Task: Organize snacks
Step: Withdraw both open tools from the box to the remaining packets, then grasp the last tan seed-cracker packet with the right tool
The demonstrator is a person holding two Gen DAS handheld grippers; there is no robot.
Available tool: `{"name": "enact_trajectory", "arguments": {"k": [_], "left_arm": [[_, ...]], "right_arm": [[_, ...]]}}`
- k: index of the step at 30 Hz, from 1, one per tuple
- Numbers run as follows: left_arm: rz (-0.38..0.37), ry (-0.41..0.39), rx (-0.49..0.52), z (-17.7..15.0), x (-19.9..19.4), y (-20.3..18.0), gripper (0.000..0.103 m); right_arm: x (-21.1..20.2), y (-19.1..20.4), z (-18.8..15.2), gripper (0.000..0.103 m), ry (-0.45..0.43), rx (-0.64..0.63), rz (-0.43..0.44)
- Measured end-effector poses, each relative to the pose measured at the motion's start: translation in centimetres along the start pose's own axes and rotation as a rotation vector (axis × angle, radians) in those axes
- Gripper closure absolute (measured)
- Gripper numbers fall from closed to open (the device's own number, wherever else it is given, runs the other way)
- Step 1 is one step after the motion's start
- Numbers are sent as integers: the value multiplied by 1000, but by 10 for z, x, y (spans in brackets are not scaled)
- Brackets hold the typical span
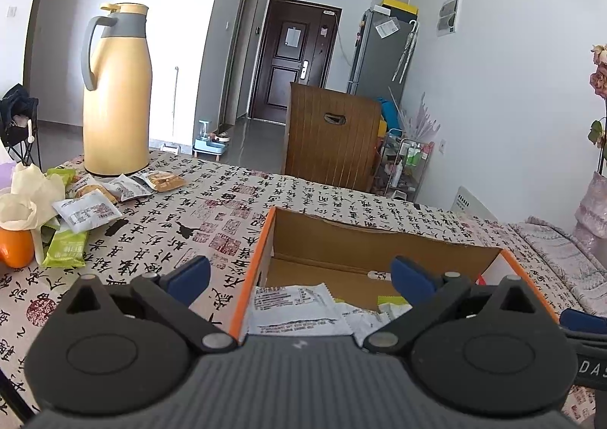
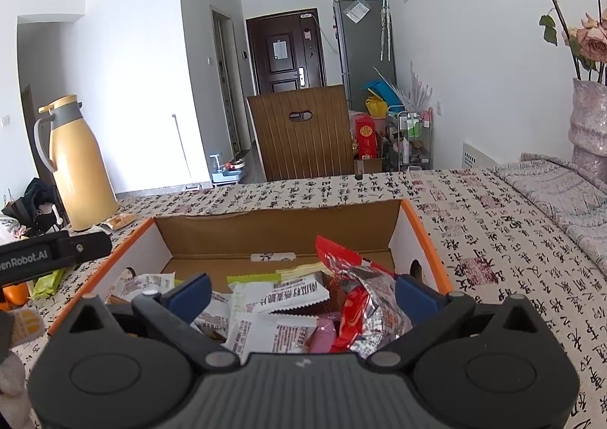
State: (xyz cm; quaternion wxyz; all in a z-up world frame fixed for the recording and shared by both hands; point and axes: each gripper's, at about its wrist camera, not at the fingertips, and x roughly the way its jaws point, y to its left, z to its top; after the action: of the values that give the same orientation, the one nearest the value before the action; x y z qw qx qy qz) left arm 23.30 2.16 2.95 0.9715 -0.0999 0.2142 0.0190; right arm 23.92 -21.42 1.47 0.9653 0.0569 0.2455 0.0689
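Note:
An orange-edged cardboard box stands on the table. My left gripper hangs open over its left wall, above white snack packets. My right gripper is open above the box's middle, over a heap of white packets and a red foil packet; nothing is pinched by either. More loose packets, white and green, lie on the table at the left by a cream thermos jug.
The table wears a calligraphy-print cloth. An orange fruit and crumpled paper sit at the far left. A vase of dried roses stands far right. A wooden chair back rises behind the table.

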Motion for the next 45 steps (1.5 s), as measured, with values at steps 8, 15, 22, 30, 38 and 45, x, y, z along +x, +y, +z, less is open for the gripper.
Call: {"name": "enact_trajectory", "arguments": {"k": [8, 15, 22, 30, 38, 45], "left_arm": [[8, -28, 14, 10, -24, -6, 0], [6, -31, 28, 9, -51, -4, 0], [7, -30, 37, -5, -83, 4, 0], [17, 2, 43, -30, -106, 13, 0], [32, 73, 54, -59, -113, 24, 0], [34, 124, 65, -80, -118, 35, 0]], "right_arm": [[-19, 1, 8, 0, -23, -7, -4], [-43, 3, 4, 0, -23, -15, -12], [-72, 4, -11, 0, -17, -28, -21], [-96, -2, -35, 0, 13, -25, -33], [-109, -3, -58, 0, 59, -28, -36], [-116, -6, -75, 0, 98, -25, -39]]}}
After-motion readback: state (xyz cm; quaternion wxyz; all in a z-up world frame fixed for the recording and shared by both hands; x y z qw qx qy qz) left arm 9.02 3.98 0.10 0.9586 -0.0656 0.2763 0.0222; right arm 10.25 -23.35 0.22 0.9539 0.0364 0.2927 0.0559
